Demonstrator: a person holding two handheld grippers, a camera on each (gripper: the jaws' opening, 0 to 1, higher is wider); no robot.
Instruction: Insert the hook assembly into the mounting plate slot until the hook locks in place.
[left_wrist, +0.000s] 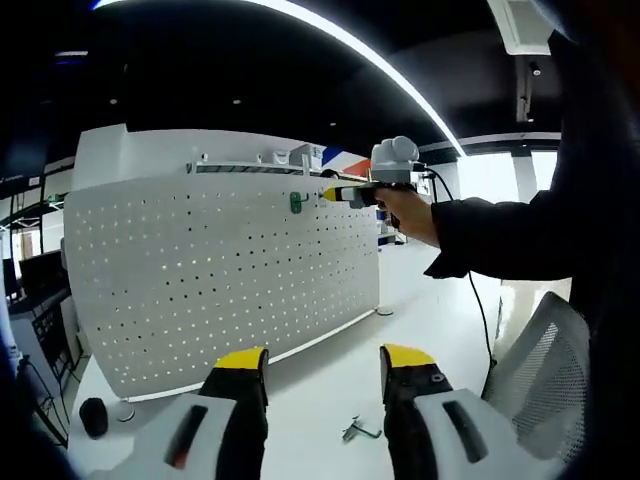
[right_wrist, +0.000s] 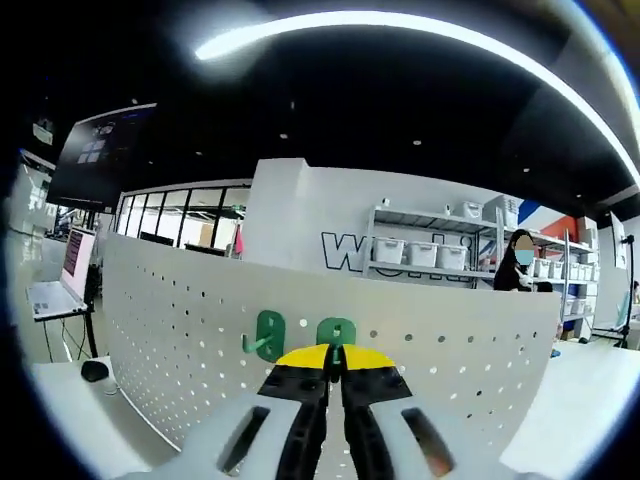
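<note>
Pressing a green hook (right_wrist: 337, 335) into the white pegboard (right_wrist: 430, 350), the right gripper (right_wrist: 335, 362) is clamped on it; left gripper (left_wrist: 325, 365) gapes empty. Next: push until it locks.

ceiling light strip (right_wrist: 400, 25) | shelving (right_wrist: 430, 250) | mesh chair (left_wrist: 540, 350)

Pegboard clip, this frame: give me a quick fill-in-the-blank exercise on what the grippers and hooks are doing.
1. The right gripper has its jaws ____ on a green hook at the pegboard.
2. A second green hook already sits on the pegboard, to the ____ of the held one in the right gripper view.
3. The left gripper has its jaws ____, holding nothing.
4. A small metal part lies on the white ____.

Missing words: shut; left; open; table
</note>
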